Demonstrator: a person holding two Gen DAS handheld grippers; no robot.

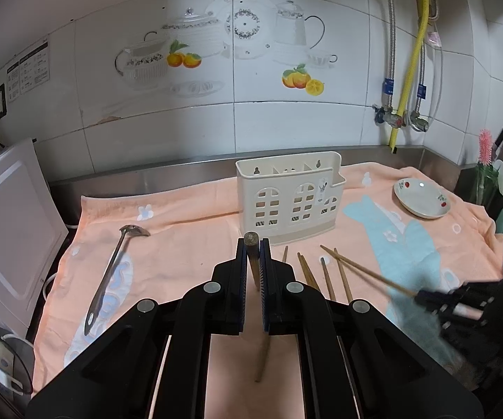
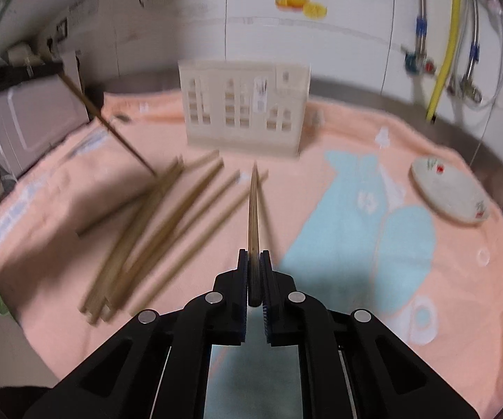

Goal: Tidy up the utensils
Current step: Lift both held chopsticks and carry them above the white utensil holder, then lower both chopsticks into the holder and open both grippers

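Observation:
In the left wrist view my left gripper [image 1: 253, 248] is shut on a brown chopstick [image 1: 251, 265], whose thick end sticks up past the fingertips. A cream utensil holder [image 1: 290, 195] stands just beyond it on the peach towel [image 1: 188, 237]. Several loose chopsticks [image 1: 324, 276] lie to the right, and a slotted metal spoon [image 1: 112, 272] to the left. My right gripper [image 2: 254, 262] is shut on another chopstick [image 2: 253, 209], which points toward the holder [image 2: 244, 104]. Loose chopsticks [image 2: 154, 227] lie to its left. At the right edge of the left wrist view, the right gripper [image 1: 422, 295] appears with its chopstick [image 1: 366, 269].
A small white plate [image 1: 420, 197] with red flowers sits at the towel's far right. A white appliance [image 1: 7, 230] stands at the left edge. Knives and a pink brush [image 1: 485, 146] crowd the right corner. Pipes [image 1: 408, 80] run down the tiled wall.

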